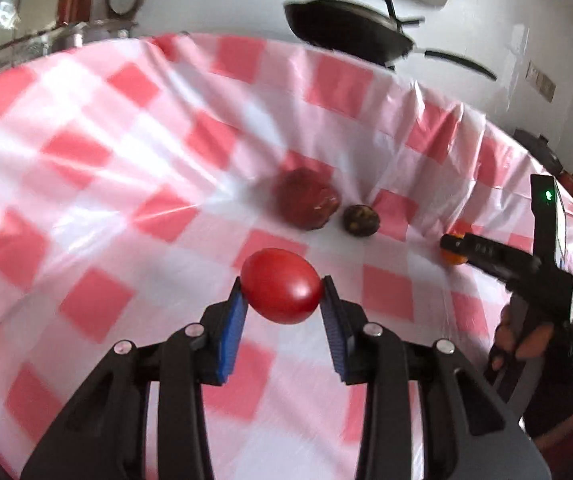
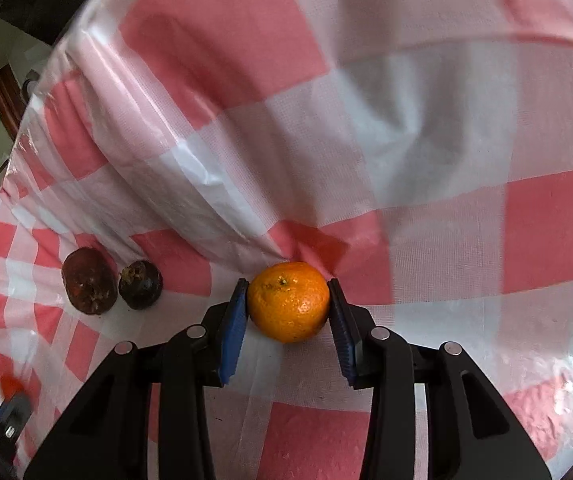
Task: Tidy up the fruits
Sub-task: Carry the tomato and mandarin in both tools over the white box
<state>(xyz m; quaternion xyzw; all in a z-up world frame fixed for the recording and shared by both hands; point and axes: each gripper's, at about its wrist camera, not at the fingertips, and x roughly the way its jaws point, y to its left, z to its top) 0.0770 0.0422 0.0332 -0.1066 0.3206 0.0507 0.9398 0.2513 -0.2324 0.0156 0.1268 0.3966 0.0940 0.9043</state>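
Wide bare stretch of checked tablecloth (image 1: 98, 184) left of and beyond the left gripper (image 1: 282, 290), nothing standing on it. Ahead and slightly right, two obstacles just beside each other: big dark red fruit (image 1: 306, 204) and small dark round fruit (image 1: 361, 220), narrow gap between them. Far right is crowded by the right gripper (image 1: 456, 249) and the gloved hand (image 1: 534, 344) holding it. Black pan (image 1: 350, 30) sits beyond the table's far edge. In the right wrist view the cloth rises in a folded wall (image 2: 246, 152) right behind the orange (image 2: 288, 301), blocking forward passage; open flat cloth to its right.
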